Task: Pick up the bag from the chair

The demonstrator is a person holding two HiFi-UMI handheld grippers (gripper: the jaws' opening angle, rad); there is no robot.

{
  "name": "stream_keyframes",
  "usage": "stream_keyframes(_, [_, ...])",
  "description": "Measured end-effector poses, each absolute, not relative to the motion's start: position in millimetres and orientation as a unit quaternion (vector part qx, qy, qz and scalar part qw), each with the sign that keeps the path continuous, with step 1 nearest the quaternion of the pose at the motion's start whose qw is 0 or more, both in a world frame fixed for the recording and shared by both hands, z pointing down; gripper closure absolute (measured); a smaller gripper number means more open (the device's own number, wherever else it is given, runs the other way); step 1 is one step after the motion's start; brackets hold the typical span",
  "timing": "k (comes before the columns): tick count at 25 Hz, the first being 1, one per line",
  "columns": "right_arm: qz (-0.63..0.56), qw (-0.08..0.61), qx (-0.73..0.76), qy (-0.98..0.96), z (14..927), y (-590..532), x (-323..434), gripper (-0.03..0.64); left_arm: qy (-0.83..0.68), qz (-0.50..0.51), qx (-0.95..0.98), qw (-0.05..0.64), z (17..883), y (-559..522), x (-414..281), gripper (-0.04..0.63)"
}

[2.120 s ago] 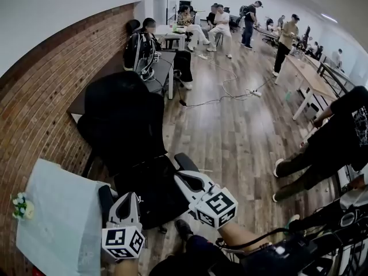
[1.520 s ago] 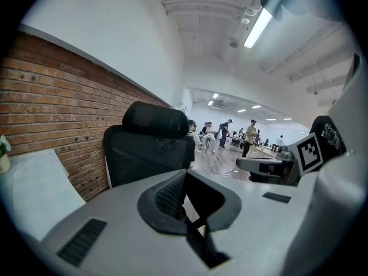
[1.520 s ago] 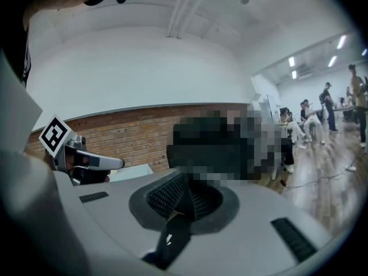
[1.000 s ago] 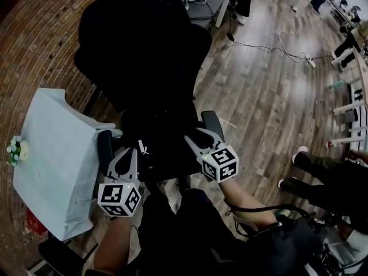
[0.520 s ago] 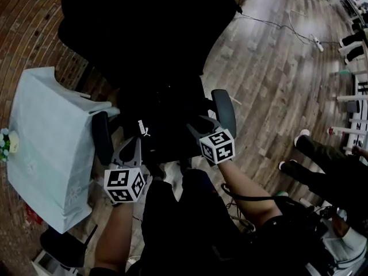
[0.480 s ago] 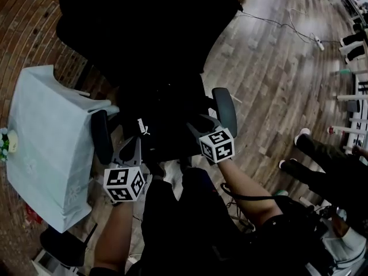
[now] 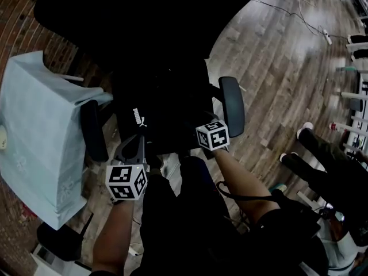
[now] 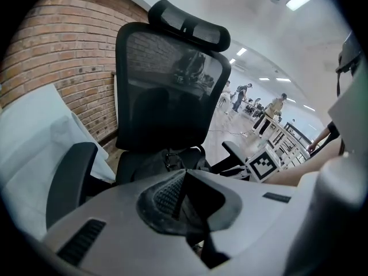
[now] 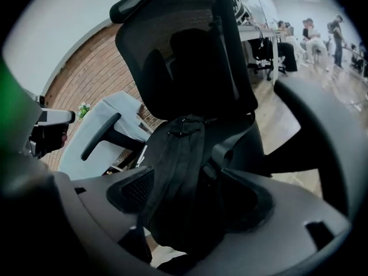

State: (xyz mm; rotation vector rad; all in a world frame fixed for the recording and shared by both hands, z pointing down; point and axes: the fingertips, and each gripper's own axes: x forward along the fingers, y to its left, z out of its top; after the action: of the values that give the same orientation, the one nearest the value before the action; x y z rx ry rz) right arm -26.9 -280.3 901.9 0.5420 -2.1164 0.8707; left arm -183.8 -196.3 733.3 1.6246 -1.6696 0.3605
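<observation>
Grasping step, seemingly: right gripper [image 9: 192, 209], jaws apart, is straddling the black fabric bag [image 9: 178, 154] at twelve o'clock, needing closing; left gripper [image 8: 184, 197] is hovering closed, empty.

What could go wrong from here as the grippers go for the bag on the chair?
1. Only a strap lies between the open jaws of the right gripper; lifted by it alone, the bag may swing and catch an armrest.
2. The left gripper is shut and short of the bag, so it likely cannot steady the load.
</observation>
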Motion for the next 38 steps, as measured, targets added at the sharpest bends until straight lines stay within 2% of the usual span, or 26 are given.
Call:
stream_keyframes(6, [0.372, 0.397, 0.192, -0.817, 958.7, -274.7, -24.6, 0.206, -0.668, 0.147, 0.621, 0.384, 748.5, -195.3, -187.5, 0.592])
stream_keyframes(21, [0.43, 0.416, 0.132, -0.79, 1014.1, -251.9, -51.2, 0.207, -0.699, 0.144, 0.579, 0.394, 768.1, -175.3, -195.0, 0.592])
stream_keyframes(23, [0.427, 0.416, 0.125, -0.793, 1012.1, -251.1, -53.3, 0.235, -0.703, 0.143, 0.573, 0.397, 769.7, -170.9, -197.4, 0.592])
stream_keyframes(24, [0.427, 0.419, 0.118, -0.792, 1010.7, -247.7, -56.0, 0.292, -0.704, 0.142, 0.57, 0.398, 770.8, -168.9, -197.8, 0.592])
stream_keyframes(25, [0.423, 0.428, 0.115, -0.79, 1010.2, -243.4, -59.0, 0.385, -0.704, 0.142, 0.569, 0.4, 772.1, -167.1, -197.3, 0.592])
stream_keyframes(26, [0.412, 0.443, 0.118, -0.788, 1011.3, -240.1, -61.0, 0.412, -0.704, 0.142, 0.568, 0.402, 773.4, -165.9, -196.0, 0.592])
stream_keyframes(29, [0.414, 0.462, 0.15, -0.77, 1019.9, -237.3, -65.0, 0.428, -0.703, 0.139, 0.567, 0.406, 773.4, -164.1, -194.5, 0.592])
stream_keyframes(33, [0.475, 0.422, 0.154, -0.757, 1022.3, -234.7, -66.4, 0.501, -0.706, 0.136, 0.567, 0.402, 767.4, -162.0, -193.7, 0.592])
stream_keyframes(38, [0.483, 0.413, 0.162, -0.756, 1013.2, -237.0, -68.1, 0.534, -0.703, 0.139, 0.571, 0.401, 762.0, -158.5, -192.6, 0.592])
